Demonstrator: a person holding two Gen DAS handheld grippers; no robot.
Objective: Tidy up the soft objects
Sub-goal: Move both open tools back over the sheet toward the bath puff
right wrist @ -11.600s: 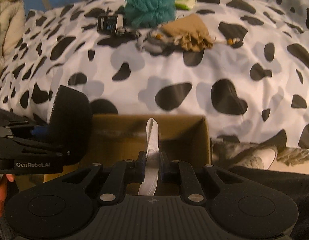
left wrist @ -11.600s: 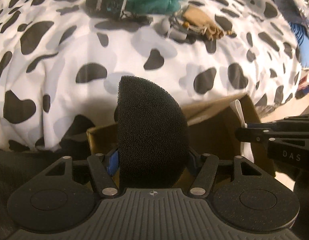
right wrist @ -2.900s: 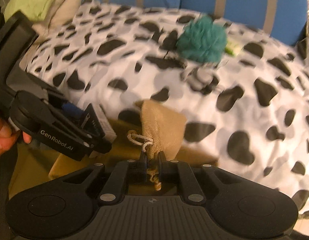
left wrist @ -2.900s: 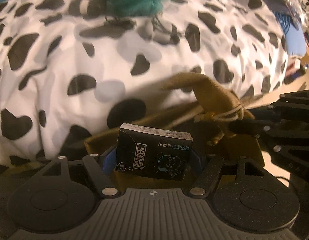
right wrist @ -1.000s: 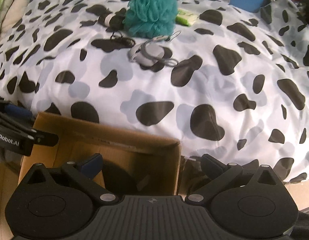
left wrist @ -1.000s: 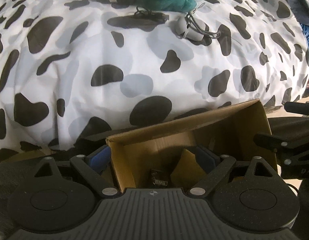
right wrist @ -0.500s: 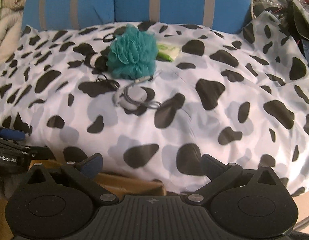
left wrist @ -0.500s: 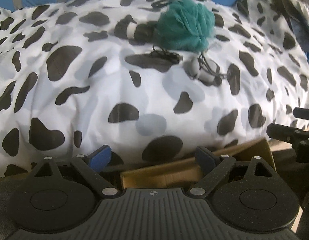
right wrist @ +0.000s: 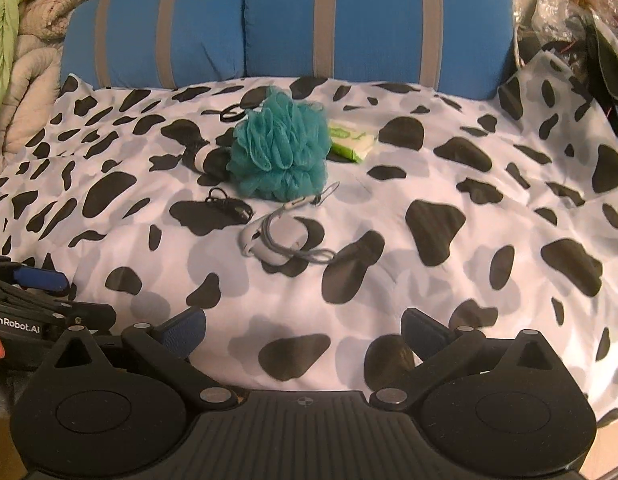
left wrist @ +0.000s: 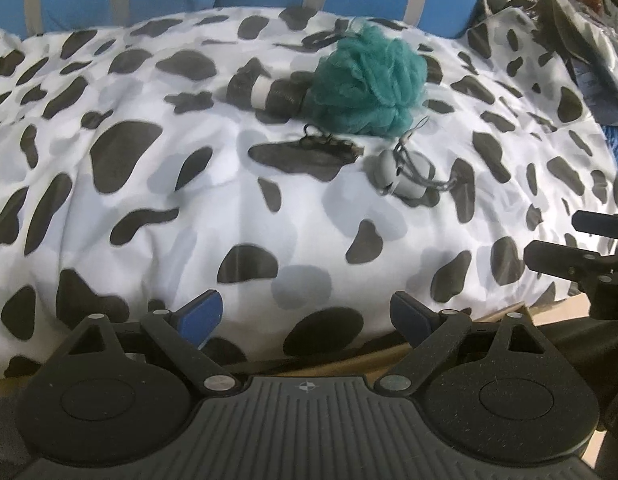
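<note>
In the left wrist view, the left hand-held gripper [left wrist: 305, 314] hangs released, its jaws spread and empty above the cow-print bedspread [left wrist: 157, 200]. Ahead and slightly right lies the teal bath pouf [left wrist: 367, 82], touching a dark rolled item with a white band [left wrist: 269, 94] on its left. Nearer sit a black cord [left wrist: 329, 144] and a grey pouch with a lanyard [left wrist: 405, 174]. A cardboard box edge [left wrist: 389, 358] shows just below the fingers.

In the right wrist view, the right hand-held gripper [right wrist: 303, 330] is likewise released and empty. The pouf [right wrist: 281, 148] lies far ahead, slightly left, with a green-white packet [right wrist: 351, 142] just right of it. The grey pouch [right wrist: 279, 238] lies nearer.
</note>
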